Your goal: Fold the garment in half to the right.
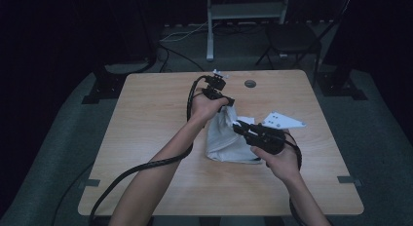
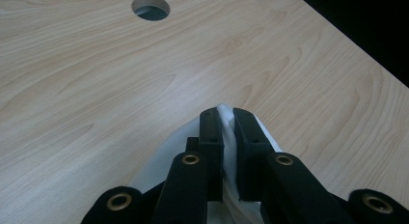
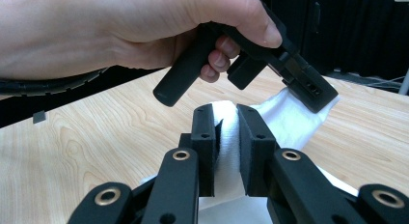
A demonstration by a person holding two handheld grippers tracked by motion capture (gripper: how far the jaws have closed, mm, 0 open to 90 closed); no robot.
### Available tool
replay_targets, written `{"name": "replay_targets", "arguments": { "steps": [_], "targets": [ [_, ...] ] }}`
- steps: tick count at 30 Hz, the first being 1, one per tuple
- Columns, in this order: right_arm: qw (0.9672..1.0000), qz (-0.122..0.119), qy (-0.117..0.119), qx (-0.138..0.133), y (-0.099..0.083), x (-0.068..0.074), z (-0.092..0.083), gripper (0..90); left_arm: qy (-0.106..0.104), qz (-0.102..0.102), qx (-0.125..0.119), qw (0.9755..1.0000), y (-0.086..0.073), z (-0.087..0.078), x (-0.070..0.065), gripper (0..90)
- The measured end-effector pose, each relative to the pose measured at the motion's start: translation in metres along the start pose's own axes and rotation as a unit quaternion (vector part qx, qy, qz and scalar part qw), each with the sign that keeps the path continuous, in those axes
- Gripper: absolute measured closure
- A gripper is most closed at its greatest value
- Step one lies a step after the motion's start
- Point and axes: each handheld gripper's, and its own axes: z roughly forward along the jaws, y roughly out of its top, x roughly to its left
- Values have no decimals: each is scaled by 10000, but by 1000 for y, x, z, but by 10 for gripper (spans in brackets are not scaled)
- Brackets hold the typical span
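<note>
Cloth [image 1: 225, 138] pinched in both closed tools: left tool [image 1: 228, 103], right tool [image 1: 239, 126].

A crumpled white cloth [image 1: 226, 141] lies mid-table on the light wooden table [image 1: 146, 119], with the round cable hole [image 1: 250, 83] behind it.

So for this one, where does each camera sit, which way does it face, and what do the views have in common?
High view: above the person's side, facing forward and down on the table; both forearms, left gripper, right gripper.
Left gripper view: along its jaws, clamped on the white cloth, toward the table hole.
Right gripper view: along its jaws, toward the left hand.
All views share the cloth.
</note>
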Motion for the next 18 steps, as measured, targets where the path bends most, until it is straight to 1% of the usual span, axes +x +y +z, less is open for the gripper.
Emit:
{"name": "replay_targets", "arguments": {
  "steps": [5, 8, 10, 11, 13, 14, 15, 18],
  "targets": [
    [10000, 25, -37, 61, -6, -2, -4, 790, -22, 24, 72, 10000, -1, 5, -3, 840],
    [9999, 32, -56, 94, -10, -3, -6, 790, -90, 64, 25, 9999, -2, 11, -5, 839],
    [9998, 52, -69, 154, -14, -4, -8, 790, -160, 22, -15, 9999, -3, 14, -7, 839],
    [9998, 64, -92, 178, -16, -5, -10, 789, -173, 27, 12, 9998, -3, 15, -8, 839],
    [9996, 77, -134, 227, -19, -7, -13, 789, -206, 9, -20, 9998, -2, 19, -10, 839],
    [9996, 69, -143, 230, -20, -9, -14, 789, -208, 29, 22, 9998, -2, 20, -10, 839],
    [9995, 100, -155, 241, -21, -9, -16, 790, -208, 25, -3, 9998, -2, 22, -11, 839],
    [9994, 114, -171, 271, -24, -11, -18, 789, -229, 50, 61, 9997, -2, 26, -13, 839]
  ]
}}
